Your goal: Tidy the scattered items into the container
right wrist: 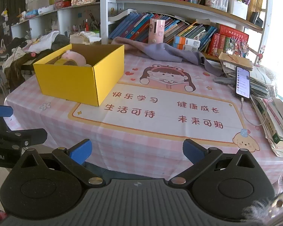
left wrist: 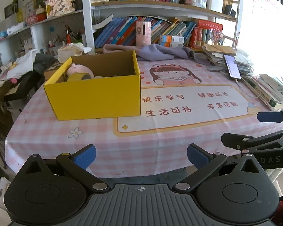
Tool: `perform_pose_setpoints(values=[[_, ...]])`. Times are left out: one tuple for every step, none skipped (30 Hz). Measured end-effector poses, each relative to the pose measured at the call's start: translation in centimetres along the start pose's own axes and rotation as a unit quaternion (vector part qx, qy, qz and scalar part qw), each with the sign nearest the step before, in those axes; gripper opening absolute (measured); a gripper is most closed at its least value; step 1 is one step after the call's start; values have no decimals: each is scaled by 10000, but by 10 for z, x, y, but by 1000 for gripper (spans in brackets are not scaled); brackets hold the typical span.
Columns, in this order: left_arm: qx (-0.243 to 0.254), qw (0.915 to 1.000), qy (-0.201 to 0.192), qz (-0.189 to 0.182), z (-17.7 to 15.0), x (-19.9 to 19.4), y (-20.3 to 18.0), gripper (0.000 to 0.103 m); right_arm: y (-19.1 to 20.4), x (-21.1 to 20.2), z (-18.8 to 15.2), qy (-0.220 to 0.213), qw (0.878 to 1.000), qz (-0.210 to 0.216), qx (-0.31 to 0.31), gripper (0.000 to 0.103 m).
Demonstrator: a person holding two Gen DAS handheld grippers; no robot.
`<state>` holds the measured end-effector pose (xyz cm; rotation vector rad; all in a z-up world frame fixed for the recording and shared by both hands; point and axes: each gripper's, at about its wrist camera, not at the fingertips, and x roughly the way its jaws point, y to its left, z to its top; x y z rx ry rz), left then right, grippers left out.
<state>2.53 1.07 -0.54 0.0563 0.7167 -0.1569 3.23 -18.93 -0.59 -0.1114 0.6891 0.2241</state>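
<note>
Left wrist view: left tongs (left wrist: pixel 141 157) hanging spread wide over the bench (left wrist: pixel 122 150) edge, gripping nothing. Yellow cardboard box (left wrist: pixel 96 98) sitting on the pink checked cloth, holding a pink plush (left wrist: pixel 76 69) and tape roll (left wrist: pixel 84 75). Cloth print reading "快乐学习".

Right wrist view: right tongs (right wrist: pixel 137 151) likewise spreading, empty. Lit phone (right wrist: pixel 243 82) leaning on paper stacks; purple garment (right wrist: pixel 166 51) lying behind the box.

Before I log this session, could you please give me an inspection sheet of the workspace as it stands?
Surface: pink checked tablecloth with a cartoon print, its middle bare.
Job's things: yellow cardboard box holding a pink plush toy and a tape roll.
Clutter: purple cloth, paper stacks, books.
Grippers: left gripper and right gripper, jaws open, empty.
Cables: white cable plugged into a lit phone.
Surroundings: crowded bookshelves.
</note>
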Motion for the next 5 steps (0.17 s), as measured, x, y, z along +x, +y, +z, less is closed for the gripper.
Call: perform_pose_setpoints(values=[[4, 10000, -9, -8, 0, 0, 0, 103, 0, 1, 0, 5, 10000, 1, 5, 103], [11, 10000, -9, -7, 0, 0, -1, 103, -1, 1, -1, 10, 10000, 5, 8, 103], [16, 10000, -4, -8, 0, 1, -1, 103, -1, 2, -1, 17, 10000, 7, 14, 103], [18, 10000, -1, -9, 0, 1, -1, 103, -1, 3, -1, 23, 10000, 9, 17, 103], [21, 10000, -3, -10, 0, 1, -1, 103, -1, 4, -1, 28, 10000, 12, 18, 103]])
